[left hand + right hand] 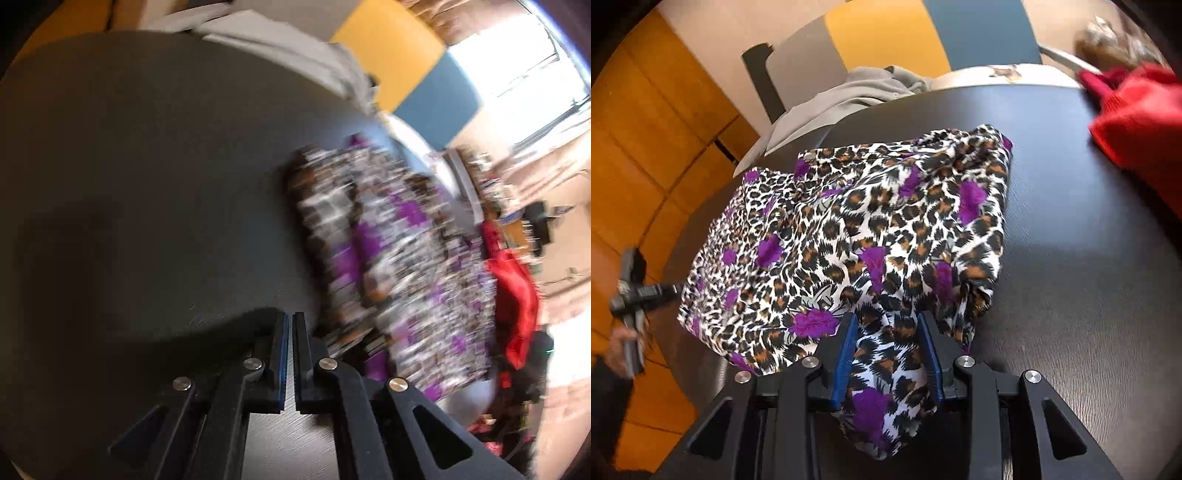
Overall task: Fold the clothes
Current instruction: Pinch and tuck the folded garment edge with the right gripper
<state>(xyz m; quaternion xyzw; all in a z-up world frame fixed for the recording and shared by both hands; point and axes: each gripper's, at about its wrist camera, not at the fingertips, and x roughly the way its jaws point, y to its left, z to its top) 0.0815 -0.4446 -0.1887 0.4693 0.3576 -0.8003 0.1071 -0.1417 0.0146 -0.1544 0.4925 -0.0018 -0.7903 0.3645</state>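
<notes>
Leopard-print garment, white with black-brown spots and purple blotches, lay bunched on the dark desk. Right claw: jaws apart, a fold of the print cloth lying between them; grip not confirmed. Left claw: jaws nearly closed, empty, over bare desk left of the garment; view motion-blurred. Red garment at far right, grey garment at far edge. No legible writing.

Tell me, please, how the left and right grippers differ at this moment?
The left gripper has its jaws nearly together with nothing between them; the right gripper stands open with the leopard-print garment lying between its fingers. The left sits over bare dark table; the right over cloth. Both are black with blue pads.
</notes>
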